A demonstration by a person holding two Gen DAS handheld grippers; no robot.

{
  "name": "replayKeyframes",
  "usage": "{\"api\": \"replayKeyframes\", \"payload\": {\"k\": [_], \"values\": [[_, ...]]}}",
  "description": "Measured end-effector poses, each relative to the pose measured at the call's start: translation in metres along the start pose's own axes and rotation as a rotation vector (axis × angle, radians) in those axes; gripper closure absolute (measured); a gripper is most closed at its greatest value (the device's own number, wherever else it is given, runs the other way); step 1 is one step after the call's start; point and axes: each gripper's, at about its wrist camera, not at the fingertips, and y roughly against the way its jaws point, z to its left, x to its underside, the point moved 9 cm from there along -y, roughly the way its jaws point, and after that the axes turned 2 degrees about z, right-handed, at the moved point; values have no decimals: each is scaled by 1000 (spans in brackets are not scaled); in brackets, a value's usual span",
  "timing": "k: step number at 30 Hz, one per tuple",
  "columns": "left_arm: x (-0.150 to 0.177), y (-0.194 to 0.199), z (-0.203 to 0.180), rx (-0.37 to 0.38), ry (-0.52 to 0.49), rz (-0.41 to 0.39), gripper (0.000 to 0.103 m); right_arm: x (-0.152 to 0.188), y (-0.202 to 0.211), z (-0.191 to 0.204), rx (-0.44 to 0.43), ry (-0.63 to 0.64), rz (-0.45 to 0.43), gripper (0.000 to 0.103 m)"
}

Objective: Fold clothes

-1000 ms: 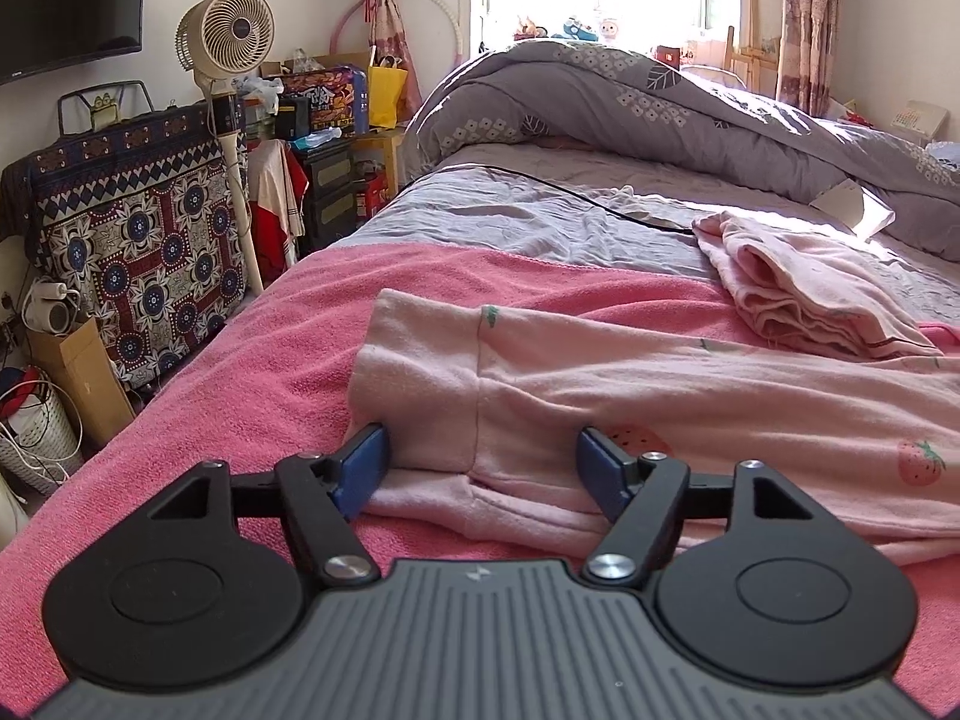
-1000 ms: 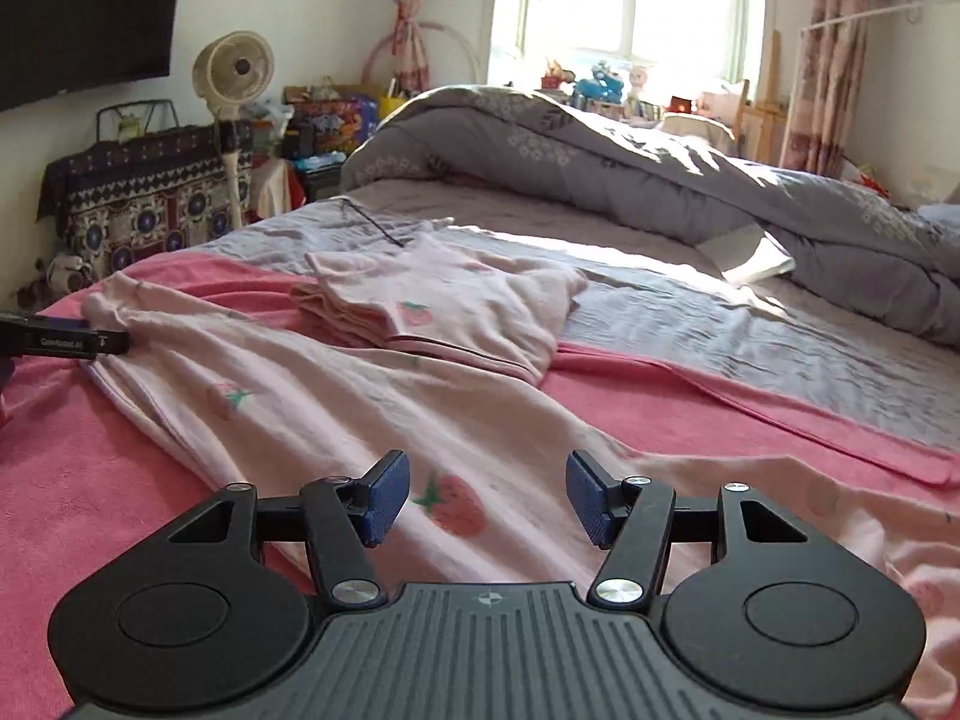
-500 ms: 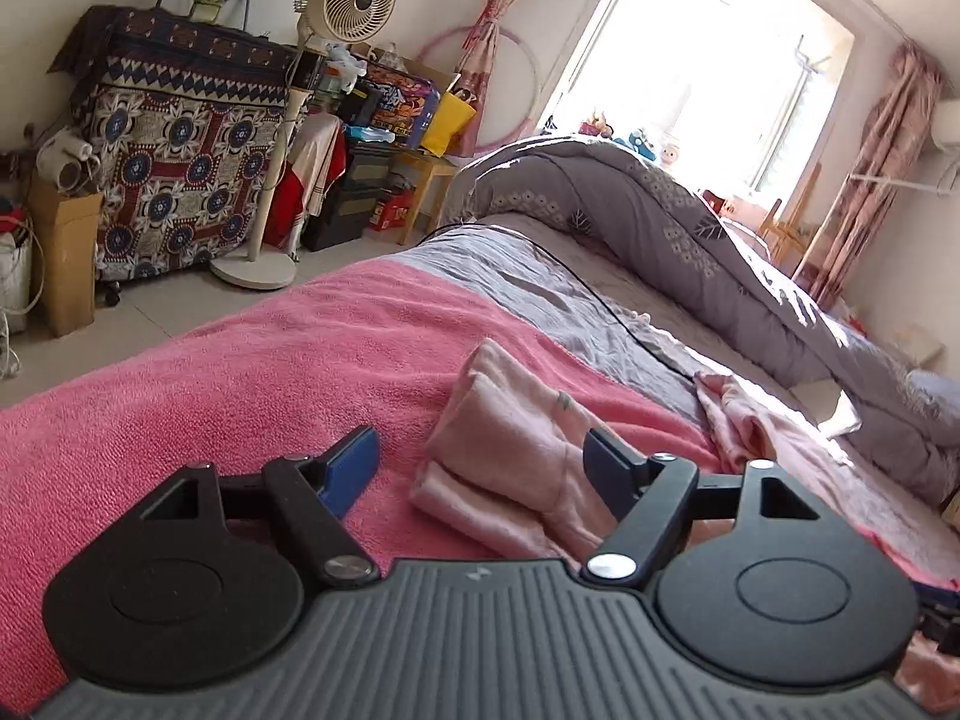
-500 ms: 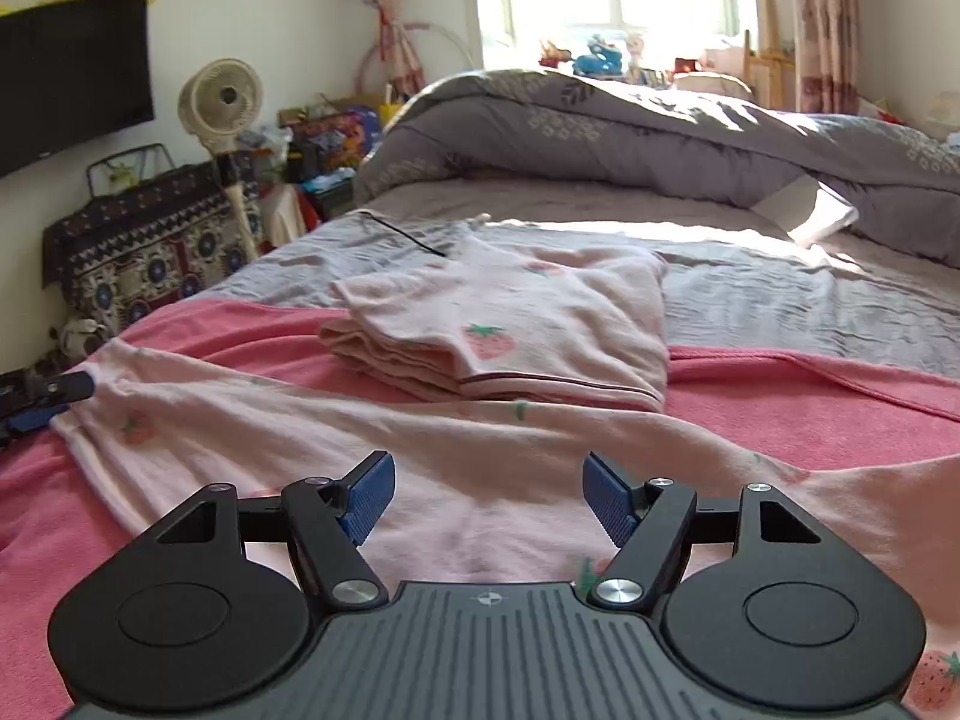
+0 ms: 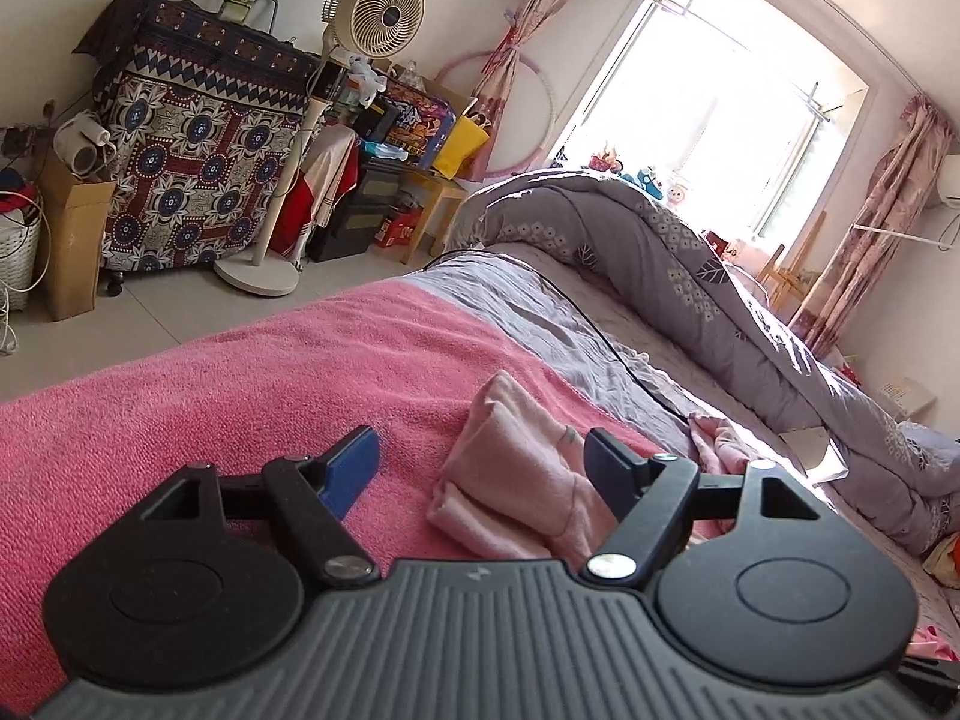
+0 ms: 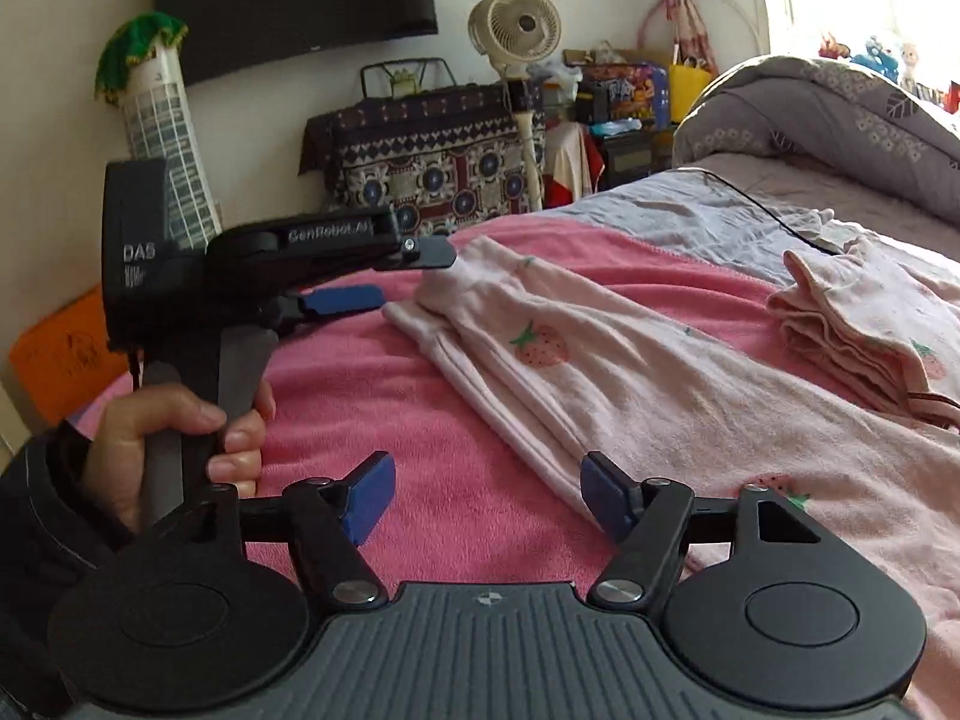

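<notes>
Over on the far left a white basket (image 5: 18, 252) holds a tangle of cord and something red, and a brown cardboard box (image 5: 72, 240) beside it has a pale appliance poking out of its top; a yellow bag (image 5: 462, 144) sits further along the wall, contents hidden. Nearer, on the pink blanket (image 6: 480, 516), a hand (image 6: 174, 438) grips the handle of the left gripper (image 6: 399, 279), whose jaws stand spread around the end of the pink strawberry-print garment (image 6: 630, 384), one finger over it and one under, not pinching it as far as I can tell. In its own view the left gripper (image 5: 480, 468) has that bunched end lying between the open fingers. The right gripper (image 6: 486, 492) hovers lower along the same garment, jaws apart after widening a moment ago and now barely changing, its right finger at the cloth's near edge with nothing clamped. To the right, further up the bed, a folded pink garment (image 6: 864, 324) already lies stacked, so I'd judge one piece done and this long one only laid out flat, its folding not yet begun. The grey quilt (image 6: 840, 114) is heaped beyond.
</notes>
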Motion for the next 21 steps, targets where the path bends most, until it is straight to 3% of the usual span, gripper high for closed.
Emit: {"api": "replayKeyframes", "payload": {"k": [2,3,5,6,8,9,11,12,14,18,21], "values": [[-1,0,3,9,17,-6,25,-18,-3,-21,68,-89,-72,38],[-2,-1,4,13,25,-8,25,-21,-16,-29,96,-127,-63,40],[-1,-3,6,11,34,-2,25,-16,-53,-36,110,-174,42,41],[-1,-3,7,10,36,1,25,-13,-66,-32,110,-146,48,27],[-1,-4,6,15,35,1,24,-9,-61,-6,82,-17,57,23],[-1,-4,6,16,35,4,23,-8,-53,5,28,11,67,23],[-1,-5,6,19,34,5,23,-5,-20,10,-65,-26,49,25],[-1,-5,6,21,35,6,22,-2,-1,5,-71,-45,31,25],[-1,-5,6,27,38,5,22,5,45,-19,-21,-82,-25,25],[-3,0,7,52,66,-21,22,40,151,-114,176,-209,-162,23],[-8,15,9,57,101,-89,21,86,219,-200,244,-476,-238,22]]}}
